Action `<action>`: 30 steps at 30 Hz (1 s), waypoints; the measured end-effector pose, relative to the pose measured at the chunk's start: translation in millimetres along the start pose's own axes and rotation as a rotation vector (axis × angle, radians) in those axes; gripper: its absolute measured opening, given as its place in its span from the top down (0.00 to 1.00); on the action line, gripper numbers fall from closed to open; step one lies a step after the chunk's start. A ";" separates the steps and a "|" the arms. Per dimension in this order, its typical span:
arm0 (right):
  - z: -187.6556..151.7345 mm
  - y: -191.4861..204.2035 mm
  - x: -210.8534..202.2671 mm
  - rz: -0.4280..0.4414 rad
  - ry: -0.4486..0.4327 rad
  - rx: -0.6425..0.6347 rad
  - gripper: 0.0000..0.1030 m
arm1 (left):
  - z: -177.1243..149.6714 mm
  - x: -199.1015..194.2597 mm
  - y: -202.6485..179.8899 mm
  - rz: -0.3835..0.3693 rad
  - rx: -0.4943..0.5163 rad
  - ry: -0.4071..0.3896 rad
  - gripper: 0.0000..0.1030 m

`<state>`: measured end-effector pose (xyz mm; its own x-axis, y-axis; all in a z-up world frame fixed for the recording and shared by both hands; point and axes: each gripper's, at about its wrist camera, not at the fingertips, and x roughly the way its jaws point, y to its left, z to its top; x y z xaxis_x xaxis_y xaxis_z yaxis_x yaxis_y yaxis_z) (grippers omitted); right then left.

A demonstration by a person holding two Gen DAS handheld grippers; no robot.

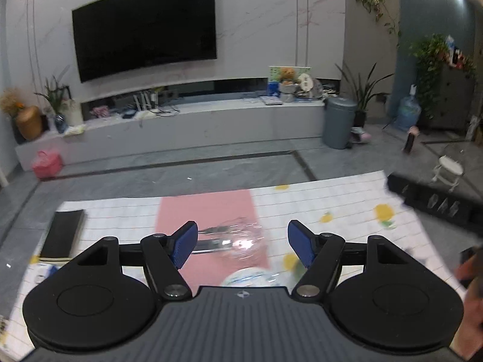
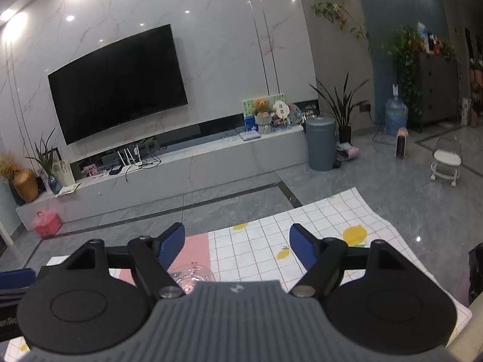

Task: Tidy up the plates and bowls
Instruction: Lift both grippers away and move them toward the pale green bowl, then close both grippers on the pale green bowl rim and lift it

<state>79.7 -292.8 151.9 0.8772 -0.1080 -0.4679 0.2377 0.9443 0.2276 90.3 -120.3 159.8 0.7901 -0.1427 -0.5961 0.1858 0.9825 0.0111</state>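
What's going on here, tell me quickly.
A person holds a pair of tongs in each hand over a table with a lemon-print cloth and a pink mat. Both the left tongs and the right tongs are open and empty. A clear glass bowl sits on the mat in front of the left tongs, ungrasped.

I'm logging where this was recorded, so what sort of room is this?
Most likely a home living room: a big wall-mounted TV, a long low media console with a teddy bear, and potted plants.
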 end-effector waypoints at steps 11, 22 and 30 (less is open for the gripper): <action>-28.9 -51.8 95.4 -0.072 0.130 0.111 0.27 | -5.6 82.4 -47.0 0.004 -0.041 0.063 0.22; -113.3 -89.7 182.5 -0.014 0.318 0.183 0.29 | -76.3 160.4 -48.8 0.099 -0.108 0.093 0.25; -125.2 -96.0 205.9 -0.058 0.354 0.227 0.31 | -109.0 189.2 -64.4 0.058 -0.047 0.178 0.26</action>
<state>185.3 -366.8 -73.2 0.6714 -0.0083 -0.7411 0.4033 0.8430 0.3560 164.2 -197.6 -41.3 0.6822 -0.0667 -0.7281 0.1126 0.9935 0.0145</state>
